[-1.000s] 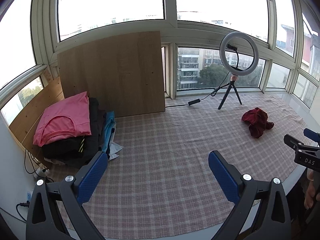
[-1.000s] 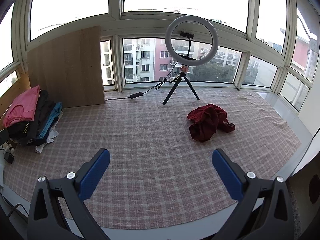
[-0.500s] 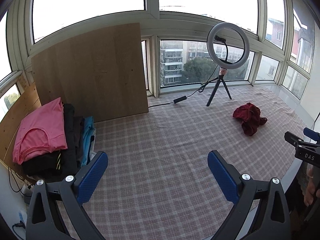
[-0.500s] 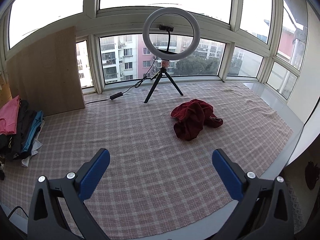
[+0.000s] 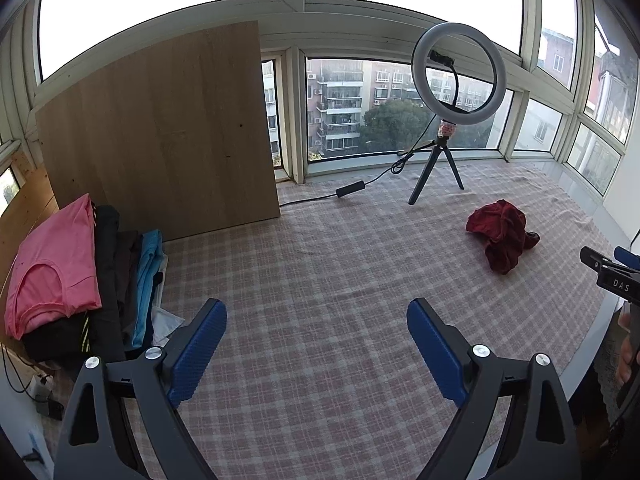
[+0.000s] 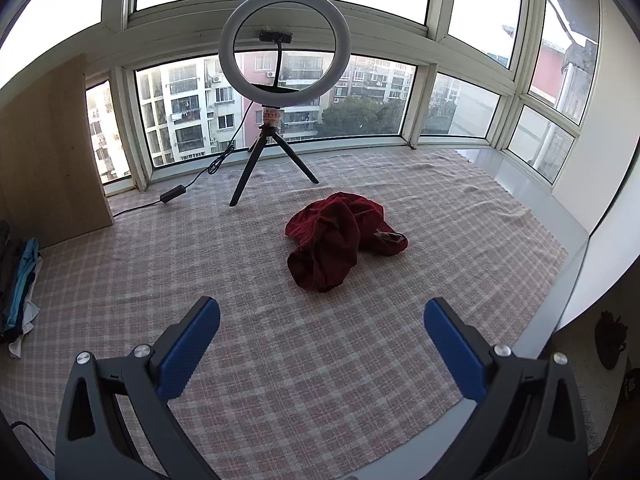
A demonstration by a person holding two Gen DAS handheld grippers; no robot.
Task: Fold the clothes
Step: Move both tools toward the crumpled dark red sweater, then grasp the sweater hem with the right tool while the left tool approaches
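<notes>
A crumpled dark red garment (image 6: pixel 340 242) lies on the checked cloth (image 6: pixel 280 360), just ahead of my right gripper (image 6: pixel 322 320), which is open and empty. In the left wrist view the same red garment (image 5: pixel 500 240) sits far to the right. My left gripper (image 5: pixel 316 320) is open over bare cloth with nothing between its fingers. A stack of folded clothes (image 5: pixel 72 276), pink on top, stands at the left edge. The right gripper's tip (image 5: pixel 608 268) shows at the right border of the left wrist view.
A ring light on a tripod (image 6: pixel 280 92) stands behind the red garment, its cable (image 6: pixel 172 196) running left. A wooden board (image 5: pixel 160 140) leans against the windows. The cloth's front edge (image 6: pixel 520 344) drops off at the right.
Both views have swung to the right and closer; the red garment is now larger and nearer the right gripper. The folded stack slid toward the left edge. Both grippers stay open.
</notes>
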